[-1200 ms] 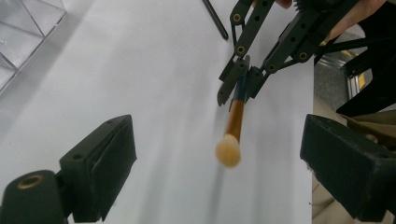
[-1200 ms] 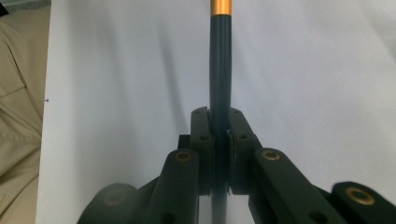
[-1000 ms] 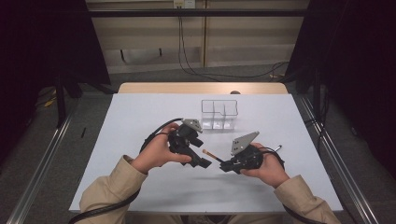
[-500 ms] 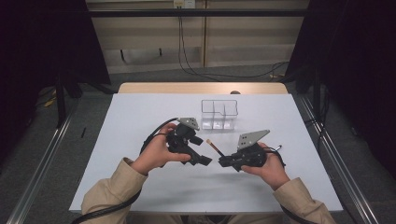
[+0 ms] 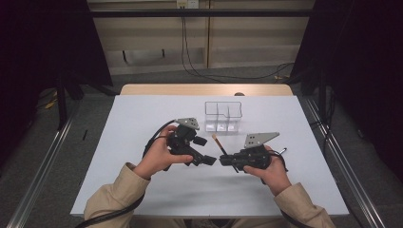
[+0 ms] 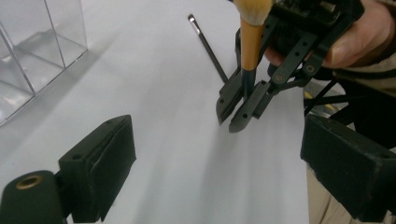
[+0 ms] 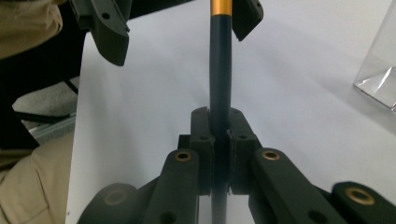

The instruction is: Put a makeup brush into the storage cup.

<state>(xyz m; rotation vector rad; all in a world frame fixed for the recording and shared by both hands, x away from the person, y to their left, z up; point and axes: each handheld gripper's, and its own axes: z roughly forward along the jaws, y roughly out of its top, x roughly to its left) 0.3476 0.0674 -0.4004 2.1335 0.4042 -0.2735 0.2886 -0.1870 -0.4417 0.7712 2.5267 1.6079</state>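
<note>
Black jaws of the right gripper (image 5: 227,161) are pinched tight on a makeup brush (image 5: 219,145), clamped on the dark handle low down. Right gripper view confirms it: handle (image 7: 219,84) runs straight up between both pads, gold ferrule (image 7: 220,7) at the top edge. Brush sits near the middle of the white table (image 5: 142,114), tilted up and away to the far left from the jaws, pale bristle tip (image 5: 214,137) clear of the surface.

Left gripper (image 5: 205,151) is just left of it, jaws spread wide, nothing between them. Its own view shows both pads (image 6: 100,161) apart at the bottom with bare tabletop in between, and the right gripper (image 6: 236,112) ahead of it holding the brush, orange-gold ferrule (image 6: 251,44) and cream bristles (image 6: 252,9) rising from those jaws. Tips of the two grippers are near each other, not touching. Thin dark line (image 6: 208,46) lies on the table behind the brush; can't tell if it's a shadow or a second item.

Both hands rest low over the near half of the table, tan sleeves (image 5: 114,197) coming in from the near edge.

Farther back, right of centre: clear acrylic organiser (image 5: 223,116) with compartments, standing upright, well apart from the brush. Wooden table edge (image 5: 204,89) beyond that.
</note>
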